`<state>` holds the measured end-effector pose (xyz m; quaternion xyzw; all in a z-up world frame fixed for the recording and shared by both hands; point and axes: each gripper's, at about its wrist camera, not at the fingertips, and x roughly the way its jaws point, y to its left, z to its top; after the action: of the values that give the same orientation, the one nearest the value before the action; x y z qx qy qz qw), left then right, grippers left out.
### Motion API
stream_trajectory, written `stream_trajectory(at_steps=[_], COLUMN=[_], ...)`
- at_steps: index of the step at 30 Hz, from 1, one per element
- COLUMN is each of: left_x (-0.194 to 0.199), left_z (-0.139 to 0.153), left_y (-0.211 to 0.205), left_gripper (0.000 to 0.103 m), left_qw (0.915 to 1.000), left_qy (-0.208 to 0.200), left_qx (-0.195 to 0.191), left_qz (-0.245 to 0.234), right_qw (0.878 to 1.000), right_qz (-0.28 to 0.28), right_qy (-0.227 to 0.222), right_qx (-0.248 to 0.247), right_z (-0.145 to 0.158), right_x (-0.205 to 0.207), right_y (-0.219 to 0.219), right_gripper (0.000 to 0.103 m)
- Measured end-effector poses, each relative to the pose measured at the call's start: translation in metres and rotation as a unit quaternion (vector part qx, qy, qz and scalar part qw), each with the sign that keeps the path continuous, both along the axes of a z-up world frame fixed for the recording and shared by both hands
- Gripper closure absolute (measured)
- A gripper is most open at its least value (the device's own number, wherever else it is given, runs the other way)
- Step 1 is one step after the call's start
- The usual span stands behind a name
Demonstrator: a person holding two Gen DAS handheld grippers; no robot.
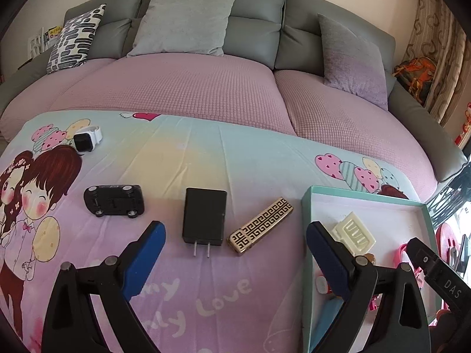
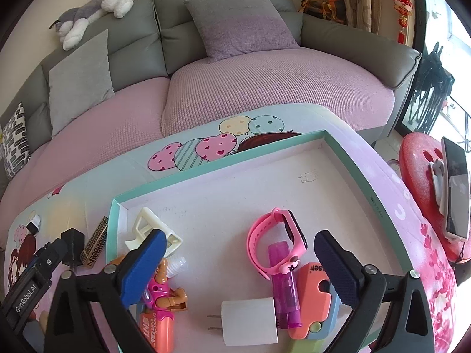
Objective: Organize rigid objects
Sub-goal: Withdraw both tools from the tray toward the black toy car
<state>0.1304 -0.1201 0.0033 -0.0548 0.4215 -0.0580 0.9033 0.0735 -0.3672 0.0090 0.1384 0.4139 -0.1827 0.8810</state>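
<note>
In the left wrist view my left gripper (image 1: 234,229) stands open just above the cartoon-print cloth. A black plug charger (image 1: 203,216) and a gold patterned lighter (image 1: 260,226) lie between and just beyond its blue fingers, untouched. A black toy car (image 1: 114,200) lies upside down to the left, and a white smartwatch (image 1: 86,138) farther back. My right gripper (image 2: 240,236) hangs open over the teal-rimmed tray (image 2: 235,154). Under it lie a pink watch (image 2: 273,235), a purple tube (image 2: 284,282) and a white charger (image 2: 250,320); none is gripped.
The tray also holds a cream clip (image 2: 150,229), a toy figure (image 2: 164,288), an orange tube (image 2: 159,326) and a coral and blue piece (image 2: 313,291). A grey sofa with cushions (image 1: 185,20) runs behind. A red stool (image 2: 421,164) bearing a phone (image 2: 456,188) stands at the right.
</note>
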Motion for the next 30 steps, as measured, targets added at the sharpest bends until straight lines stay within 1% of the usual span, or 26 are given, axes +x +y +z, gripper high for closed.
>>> stream_trajectory(at_steps=[3, 8, 15, 19, 22, 27, 30], left_x=[0.002, 0.002, 0.0, -0.001, -0.004, -0.009, -0.011], left_z=[-0.001, 0.002, 0.014, 0.017, 0.018, 0.011, 0.006], left_y=[0.012, 0.031, 0.079, 0.116, 0.145, 0.188, 0.203], left_gripper=[0.006, 0.006, 0.006, 0.006, 0.006, 0.006, 0.006], left_qw=[0.9999, 0.9991, 0.9951, 0.9907, 0.9857, 0.9762, 0.9725], left_qy=[0.003, -0.005, -0.027, -0.026, -0.024, -0.014, -0.003], left_qx=[-0.001, 0.002, 0.001, -0.004, -0.009, -0.021, -0.029], left_qz=[0.016, 0.042, 0.095, 0.133, 0.167, 0.215, 0.231], right_qw=[1.0, 1.0, 0.998, 0.996, 0.994, 0.99, 0.987], right_qz=[-0.001, 0.0, 0.038, 0.069, 0.09, 0.123, 0.144], right_qy=[-0.002, -0.012, -0.043, -0.063, -0.07, -0.07, -0.07], right_qx=[0.0, -0.002, -0.015, -0.013, -0.006, -0.002, -0.001], right_z=[0.001, 0.006, 0.02, 0.025, 0.026, 0.022, 0.021], right_x=[0.0, 0.001, 0.006, 0.011, 0.016, 0.024, 0.027], right_y=[0.003, 0.008, 0.037, 0.06, 0.076, 0.104, 0.123], right_gripper=[0.0, 0.0, 0.0, 0.0, 0.0, 0.0, 0.0])
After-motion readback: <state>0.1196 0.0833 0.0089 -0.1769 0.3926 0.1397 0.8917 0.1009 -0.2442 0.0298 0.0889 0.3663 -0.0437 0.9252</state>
